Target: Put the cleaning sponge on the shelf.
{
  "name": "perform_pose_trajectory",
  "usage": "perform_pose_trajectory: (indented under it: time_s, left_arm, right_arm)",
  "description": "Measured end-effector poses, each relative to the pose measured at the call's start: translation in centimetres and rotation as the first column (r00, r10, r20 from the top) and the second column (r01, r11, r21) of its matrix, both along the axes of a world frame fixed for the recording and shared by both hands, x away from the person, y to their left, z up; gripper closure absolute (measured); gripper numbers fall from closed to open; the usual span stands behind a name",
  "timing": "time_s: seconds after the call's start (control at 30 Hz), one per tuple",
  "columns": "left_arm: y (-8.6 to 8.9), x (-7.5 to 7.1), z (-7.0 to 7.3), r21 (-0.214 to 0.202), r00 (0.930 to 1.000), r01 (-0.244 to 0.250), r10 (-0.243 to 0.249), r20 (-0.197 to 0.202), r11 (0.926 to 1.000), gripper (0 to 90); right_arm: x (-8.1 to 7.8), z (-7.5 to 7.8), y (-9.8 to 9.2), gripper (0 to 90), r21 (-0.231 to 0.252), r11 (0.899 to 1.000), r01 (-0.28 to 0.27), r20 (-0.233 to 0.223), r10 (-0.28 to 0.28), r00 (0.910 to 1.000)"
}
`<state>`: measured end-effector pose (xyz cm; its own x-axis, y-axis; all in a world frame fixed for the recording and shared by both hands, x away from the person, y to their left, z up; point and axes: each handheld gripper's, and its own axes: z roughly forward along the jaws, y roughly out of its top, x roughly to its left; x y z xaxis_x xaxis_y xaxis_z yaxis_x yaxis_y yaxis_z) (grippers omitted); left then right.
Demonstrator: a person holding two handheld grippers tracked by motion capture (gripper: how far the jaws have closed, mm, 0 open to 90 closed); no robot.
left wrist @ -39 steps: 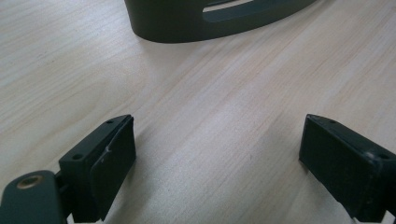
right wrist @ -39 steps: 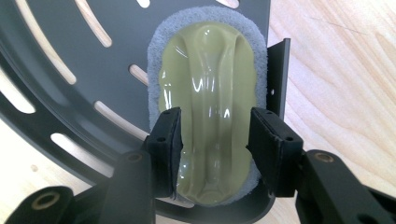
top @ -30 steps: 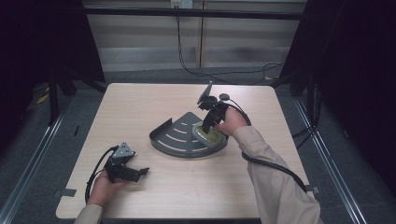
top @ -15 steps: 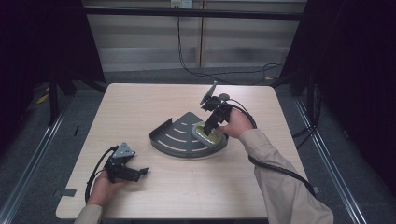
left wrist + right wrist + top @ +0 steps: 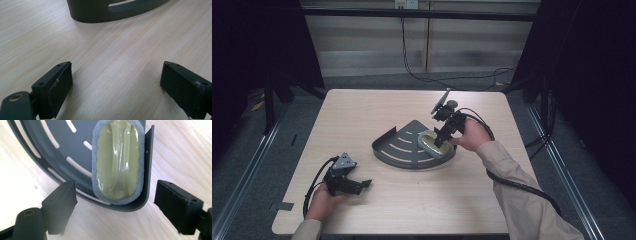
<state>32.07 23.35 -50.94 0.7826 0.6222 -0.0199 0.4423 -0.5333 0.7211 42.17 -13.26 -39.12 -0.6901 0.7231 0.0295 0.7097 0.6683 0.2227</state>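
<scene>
Dark slotted tray (image 5: 404,150) — fan-shaped, curved wall toward the person — holds one thing: a yellow-green sponge (image 5: 117,160) with grey rim, lying flat against the tray's straight right wall, long axis along that wall. Right gripper (image 5: 441,142) above the sponge, jaws just opened wide, gripping nothing; left gripper (image 5: 362,185) left of the tray — jaws wide apart, empty.

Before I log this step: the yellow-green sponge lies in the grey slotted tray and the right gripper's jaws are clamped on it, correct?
Not quite. The sponge does lie in the tray, but the right gripper has its jaws open, clear of the sponge, as the right gripper view shows.
</scene>
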Motion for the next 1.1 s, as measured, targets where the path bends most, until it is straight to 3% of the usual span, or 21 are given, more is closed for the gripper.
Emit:
perform_pose_trajectory:
  time_s: [0.33,0.53,0.73,1.1]
  left_arm:
    - [0.0,0.0,0.0,-0.004,1.0,-0.001,0.001,-0.003,1.0,10.3]
    - [0.0,0.0,0.0,0.0,1.0,0.0,0.0,0.0,1.0,10.3]
    - [0.0,0.0,0.0,0.007,1.0,0.005,-0.005,0.001,1.0,10.3]
    - [0.0,0.0,0.0,0.007,1.0,0.005,-0.005,0.001,1.0,10.3]
  right_arm:
    - [-1.0,0.0,-1.1,16.5,0.03,1.0,-0.008,0.001,0.008,1.0]
    - [-1.9,0.0,-1.6,15.7,0.012,1.0,-0.028,-0.007,0.028,0.9996]
    - [-2.9,-0.2,-2.2,15.6,0.029,0.998,-0.052,-0.004,0.052,0.9986]
    - [-4.1,-0.6,-3.4,15.4,0.036,0.999,-0.038,-0.001,0.038,0.9993]
